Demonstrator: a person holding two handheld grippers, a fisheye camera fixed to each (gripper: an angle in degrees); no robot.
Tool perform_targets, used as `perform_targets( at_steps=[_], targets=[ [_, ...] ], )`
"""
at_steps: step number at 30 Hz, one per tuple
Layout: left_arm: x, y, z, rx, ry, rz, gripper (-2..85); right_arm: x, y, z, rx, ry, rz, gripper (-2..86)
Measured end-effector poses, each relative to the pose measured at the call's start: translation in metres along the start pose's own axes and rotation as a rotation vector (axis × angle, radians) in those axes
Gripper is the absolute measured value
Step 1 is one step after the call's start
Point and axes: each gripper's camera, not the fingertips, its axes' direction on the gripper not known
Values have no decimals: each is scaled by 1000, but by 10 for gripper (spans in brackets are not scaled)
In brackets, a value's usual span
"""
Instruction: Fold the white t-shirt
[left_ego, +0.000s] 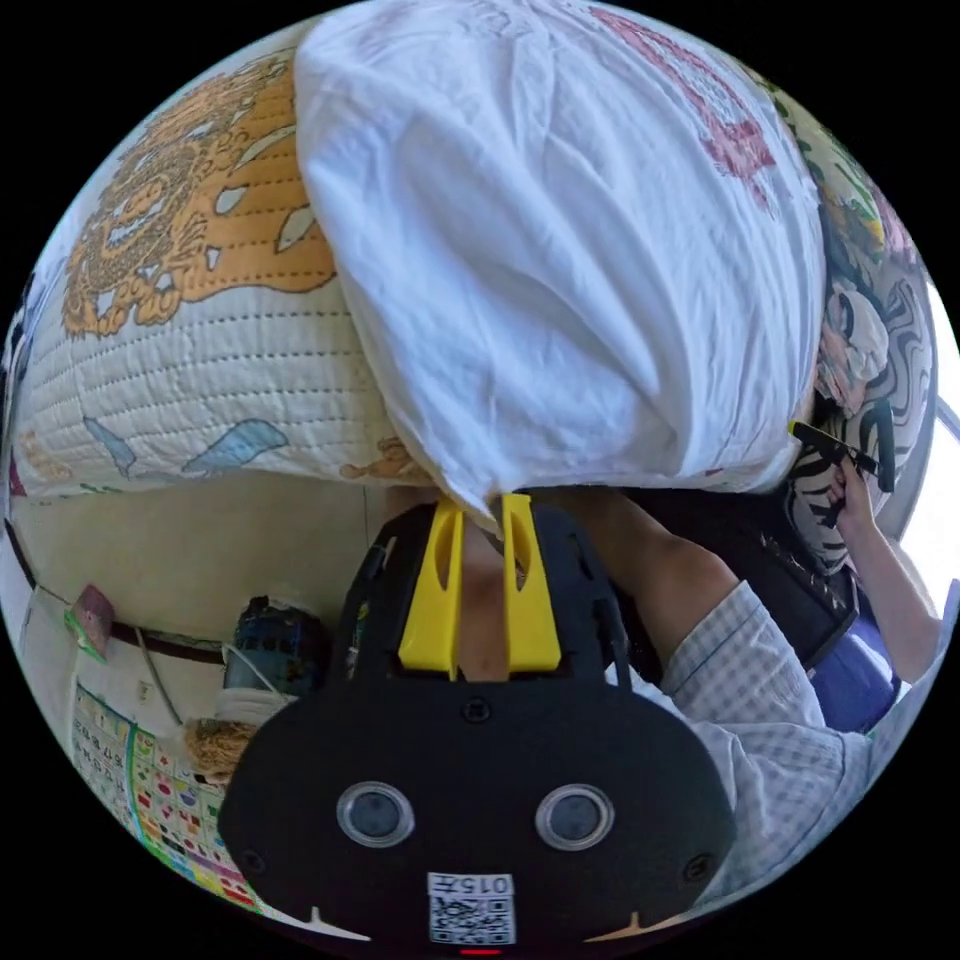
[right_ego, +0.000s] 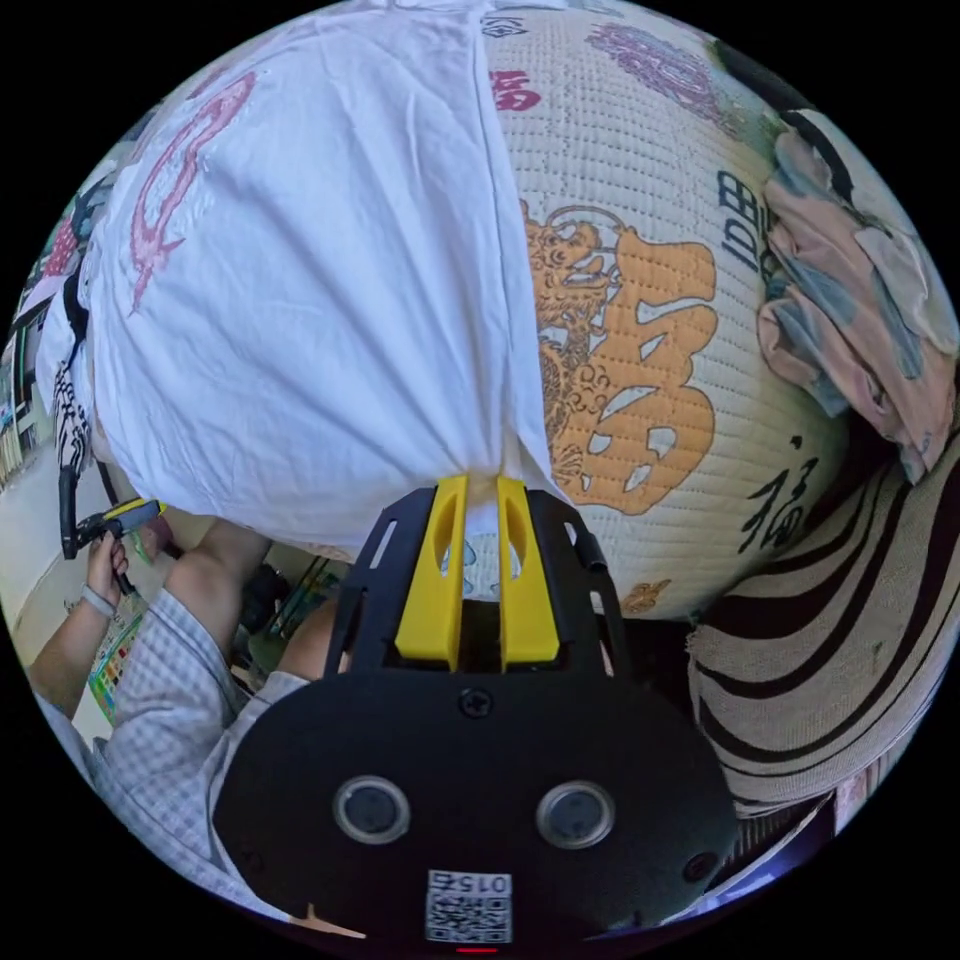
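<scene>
The white t-shirt (left_ego: 570, 250) with a pink print hangs stretched over a quilted bed cover. My left gripper (left_ego: 480, 505) is shut on one bunched corner of it, cloth pinched between the yellow jaws. In the right gripper view the same t-shirt (right_ego: 310, 300) spreads up and left, and my right gripper (right_ego: 480, 485) is shut on another gathered corner. The right gripper (left_ego: 835, 445) also appears at the far right of the left gripper view, held in a hand. The left gripper (right_ego: 115, 520) appears at the left edge of the right gripper view.
A cream quilted cover (right_ego: 640, 330) with an orange dragon print lies under the shirt. A pink and blue garment (right_ego: 850, 300) and a striped cloth (right_ego: 830, 660) lie to the right. A person's checked sleeve (left_ego: 760, 690) is close by. A wall (left_ego: 200, 540) and a colourful chart (left_ego: 150, 790) lie beyond.
</scene>
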Motion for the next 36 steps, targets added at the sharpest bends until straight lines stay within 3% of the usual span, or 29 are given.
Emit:
perform_targets(
  at_steps=[7, 12, 17, 24, 27, 30, 33, 36],
  targets=[
    [13, 40, -29, 214, -18, -235, 70, 30, 22, 6, 42, -88, -32, 58],
    [28, 37, -50, 396, 55, -228, 72, 42, 37, 8, 58, -81, -136, 58],
    [50, 18, -29, 322, -21, -160, 66, 59, 51, 10, 78, -79, -117, 56],
    [58, 39, -27, 328, 100, -177, -4, 86, 67, 4, 79, -123, -137, -6],
    [70, 48, -32, 325, 46, -150, -7, 104, 76, -2, 79, -182, -108, -9],
    [79, 58, -34, 291, -145, -149, -8, 114, 86, -8, 82, -190, -113, -10],
    [82, 63, -38, 326, -41, -115, -8, 116, 92, -15, 76, -155, -155, -10],
    [100, 58, -33, 304, -152, -97, -8, 120, 94, -16, 54, -101, -165, -9]
  ],
)
